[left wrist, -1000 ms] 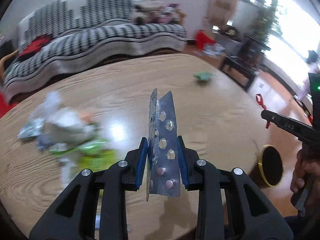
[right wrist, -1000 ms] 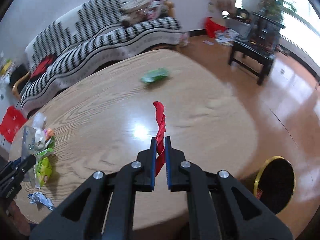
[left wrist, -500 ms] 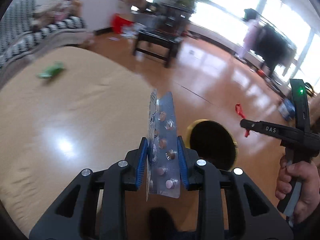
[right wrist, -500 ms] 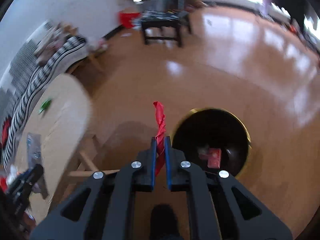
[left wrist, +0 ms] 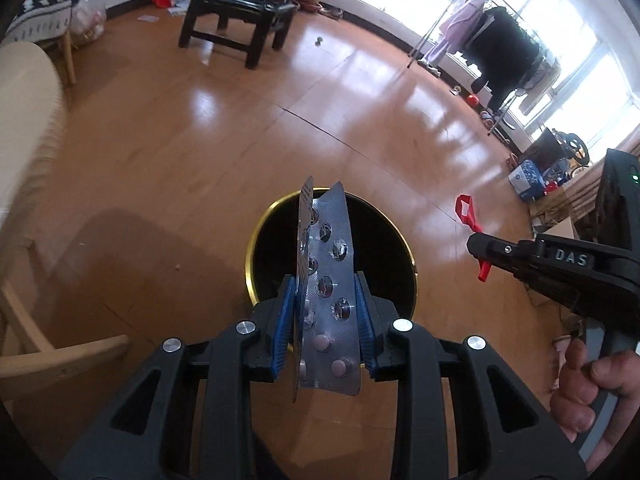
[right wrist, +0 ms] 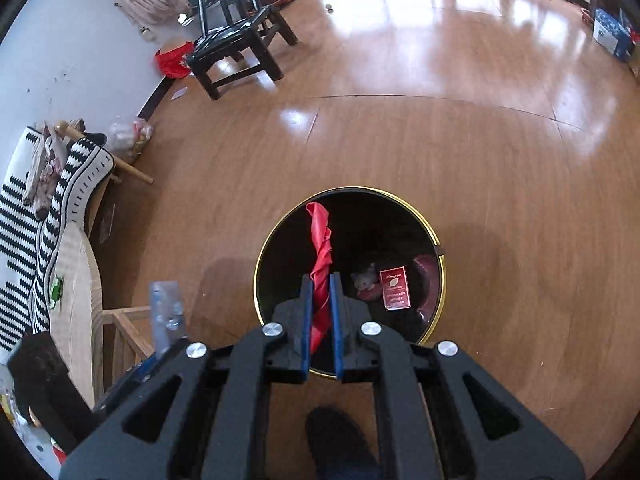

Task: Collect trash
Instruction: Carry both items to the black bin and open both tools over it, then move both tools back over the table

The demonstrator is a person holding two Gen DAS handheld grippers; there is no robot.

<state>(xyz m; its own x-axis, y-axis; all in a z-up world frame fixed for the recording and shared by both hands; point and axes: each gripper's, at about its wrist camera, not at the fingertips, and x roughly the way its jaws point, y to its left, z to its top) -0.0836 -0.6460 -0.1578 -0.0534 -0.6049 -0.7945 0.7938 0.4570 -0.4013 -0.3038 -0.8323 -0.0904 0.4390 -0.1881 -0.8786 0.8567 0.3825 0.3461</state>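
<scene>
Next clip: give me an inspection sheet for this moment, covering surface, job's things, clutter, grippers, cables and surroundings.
Surface: glossy wooden floor; pale round table edge at left.
Job's things: black gold-rimmed round bin below both grippers, red carton inside; silver pill blister sheets; twisted red plastic strip.
Clutter: green wrapper on table.
Grippers: left gripper clamps the blister sheets; right gripper clamps the strip.
Cables: nothing seen.
Surroundings: black wooden chair, striped sofa, clothes rack by windows.

The gold-rimmed bin mouth gapes unobstructed below; a red cigarette pack lies at its bottom. Bare wooden floor surrounds it; the table edge flanks one side.
</scene>
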